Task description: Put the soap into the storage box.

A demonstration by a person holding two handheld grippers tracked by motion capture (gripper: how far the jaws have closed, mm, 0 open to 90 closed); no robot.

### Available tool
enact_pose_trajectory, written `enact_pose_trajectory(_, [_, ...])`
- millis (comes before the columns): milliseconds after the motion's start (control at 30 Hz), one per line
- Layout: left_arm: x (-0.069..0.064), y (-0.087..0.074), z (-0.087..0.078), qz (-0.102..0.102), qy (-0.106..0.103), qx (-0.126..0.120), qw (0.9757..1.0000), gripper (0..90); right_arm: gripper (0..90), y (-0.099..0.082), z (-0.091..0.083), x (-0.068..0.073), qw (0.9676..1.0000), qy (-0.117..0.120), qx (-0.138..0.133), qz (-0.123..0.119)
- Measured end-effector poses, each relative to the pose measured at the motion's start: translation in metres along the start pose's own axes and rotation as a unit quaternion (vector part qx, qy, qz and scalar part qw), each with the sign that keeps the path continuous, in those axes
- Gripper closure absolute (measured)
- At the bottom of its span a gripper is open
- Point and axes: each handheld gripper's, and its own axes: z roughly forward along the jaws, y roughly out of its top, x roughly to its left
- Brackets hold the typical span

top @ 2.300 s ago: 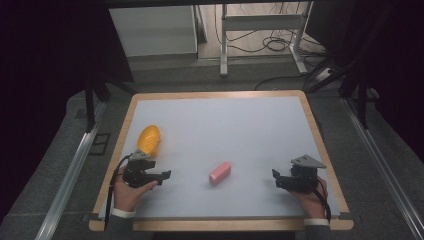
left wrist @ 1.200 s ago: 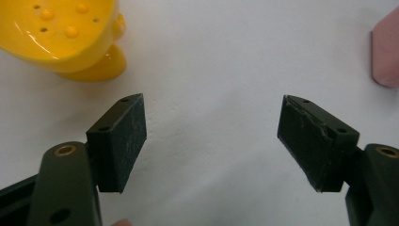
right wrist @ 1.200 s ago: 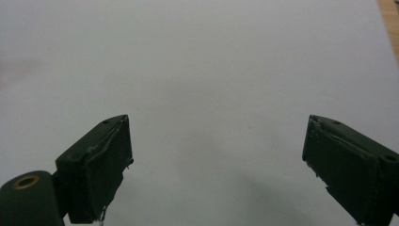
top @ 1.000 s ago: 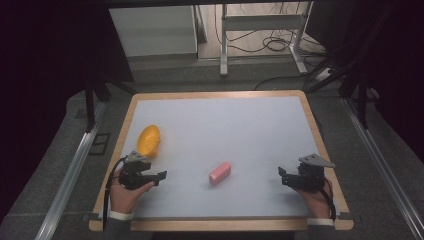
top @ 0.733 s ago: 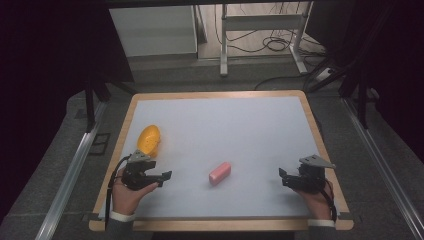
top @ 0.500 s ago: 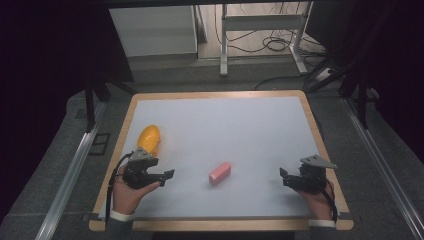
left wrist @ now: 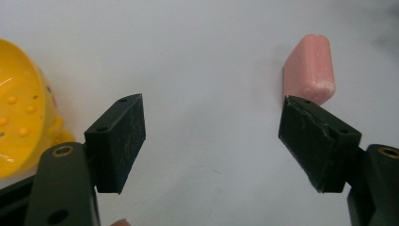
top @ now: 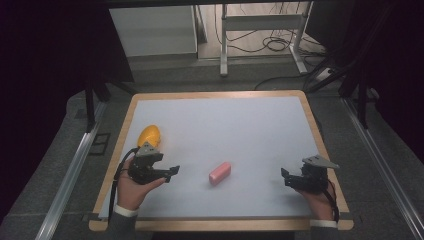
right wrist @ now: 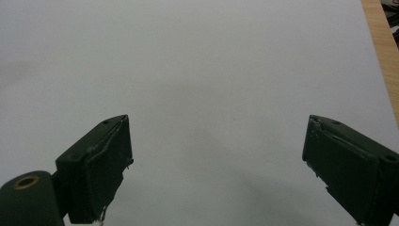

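A pink block [top: 220,172] lies on the white table top [top: 225,125], a little left of its middle and toward the front. A yellow dimpled object [top: 149,135] sits near the left edge. My left gripper [top: 173,171] is held low at the front left, open and pointing right toward the pink block [left wrist: 309,70], which lies beyond its right jaw; the yellow object [left wrist: 21,127] is at its left. My right gripper [top: 283,176] is at the front right, open, pointing left over bare table [right wrist: 211,84]. Nothing is between either pair of jaws.
A wooden rim [top: 320,145] frames the white top. Metal rails [top: 70,170] run along both sides of the table. A white cabinet [top: 150,30] and a table frame with cables [top: 260,30] stand on the floor behind.
The left gripper has shifted slightly right and forward toward the pink block. The right gripper has drifted a little back toward the front right corner.
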Motion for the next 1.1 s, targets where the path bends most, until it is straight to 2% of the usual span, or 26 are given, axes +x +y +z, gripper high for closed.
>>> enact_pose_trajectory(533, [-0.008,0.009,0.012,0.017,-0.009,0.016,0.9997,23.6,8.4,-0.003,0.005,0.0,0.9999,-0.001,0.011,0.002])
enact_pose_trajectory(733, [-0.013,0.012,0.023,0.021,-0.017,0.028,0.9992,23.5,8.4,-0.002,0.003,0.001,1.0,-0.001,0.009,0.0])
enact_pose_trajectory(1100, [-0.031,0.022,0.045,0.043,-0.034,0.052,0.9971,23.3,8.4,-0.002,0.005,0.003,0.9999,0.001,0.012,-0.004])
